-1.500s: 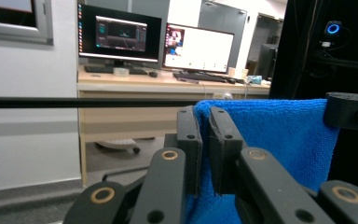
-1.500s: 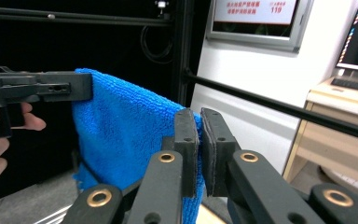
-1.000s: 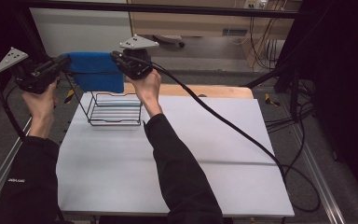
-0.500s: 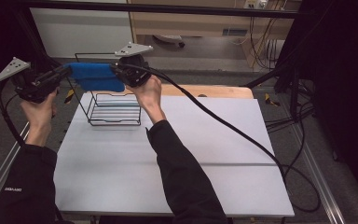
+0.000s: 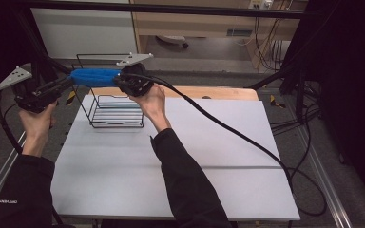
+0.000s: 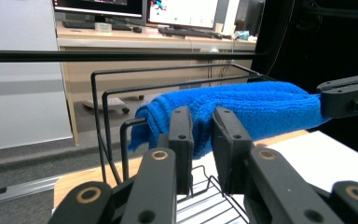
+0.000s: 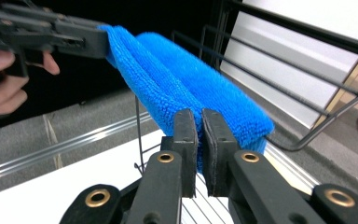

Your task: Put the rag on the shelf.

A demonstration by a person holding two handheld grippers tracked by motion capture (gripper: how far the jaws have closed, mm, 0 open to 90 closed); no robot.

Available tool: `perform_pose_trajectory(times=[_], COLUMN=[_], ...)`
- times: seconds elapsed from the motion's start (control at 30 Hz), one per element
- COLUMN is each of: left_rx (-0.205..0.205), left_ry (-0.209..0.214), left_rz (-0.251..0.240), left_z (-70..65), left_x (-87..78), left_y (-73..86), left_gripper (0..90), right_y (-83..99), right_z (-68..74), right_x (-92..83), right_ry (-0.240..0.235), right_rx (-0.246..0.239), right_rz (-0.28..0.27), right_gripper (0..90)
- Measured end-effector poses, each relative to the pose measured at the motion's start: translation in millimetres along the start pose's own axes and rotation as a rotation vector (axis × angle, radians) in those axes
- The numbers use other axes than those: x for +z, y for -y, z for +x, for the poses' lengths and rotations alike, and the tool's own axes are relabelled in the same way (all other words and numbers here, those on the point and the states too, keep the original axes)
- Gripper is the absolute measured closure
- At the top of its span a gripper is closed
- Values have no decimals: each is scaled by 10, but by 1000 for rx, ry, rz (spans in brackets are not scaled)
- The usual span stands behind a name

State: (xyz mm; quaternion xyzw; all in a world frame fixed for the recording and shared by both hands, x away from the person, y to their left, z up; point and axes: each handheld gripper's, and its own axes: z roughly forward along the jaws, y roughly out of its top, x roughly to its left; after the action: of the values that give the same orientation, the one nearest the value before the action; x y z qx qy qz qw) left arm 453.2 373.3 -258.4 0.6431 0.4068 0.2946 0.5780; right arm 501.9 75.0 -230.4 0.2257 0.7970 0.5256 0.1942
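Small white lettering on left sleeve (image 5: 10, 202), too blurred to read

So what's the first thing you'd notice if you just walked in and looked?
The bright blue towel, stretched level in the air between the left gripper and the right gripper, over the top bars of a black wire rack at the far left of the white table. The right one's jaws pinch one end; the left one's jaws have just been opening, with the other end between them.
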Motion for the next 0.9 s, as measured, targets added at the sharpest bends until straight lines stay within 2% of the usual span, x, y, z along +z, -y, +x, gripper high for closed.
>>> perform_pose_trajectory(times=[0.1,0.2,0.37,0.43,0.53,0.67,0.9], left_rx=[3,-14,-43,-67,-91,-68,-17], left_ry=[-9,-12,-16,-13,1,8,25], left_rz=[10,3,-7,16,81,144,202], left_z=[-12,-2,12,16,21,-5,-71], left_x=[-32,-107,-227,-226,-155,-50,53], left_y=[-18,-71,-208,-235,-220,-143,-82], left_gripper=[735,701,703,745,818,889,894], right_y=[23,27,37,44,56,62,78], right_z=[12,13,20,23,32,32,36], right_x=[23,31,43,52,60,59,72], right_ry=[3,1,3,5,6,4,6], right_rx=[-9,-6,-8,-9,-17,-27,-35], right_rz=[10,11,16,18,23,26,31], right_gripper=[854,854,852,851,847,844,835])
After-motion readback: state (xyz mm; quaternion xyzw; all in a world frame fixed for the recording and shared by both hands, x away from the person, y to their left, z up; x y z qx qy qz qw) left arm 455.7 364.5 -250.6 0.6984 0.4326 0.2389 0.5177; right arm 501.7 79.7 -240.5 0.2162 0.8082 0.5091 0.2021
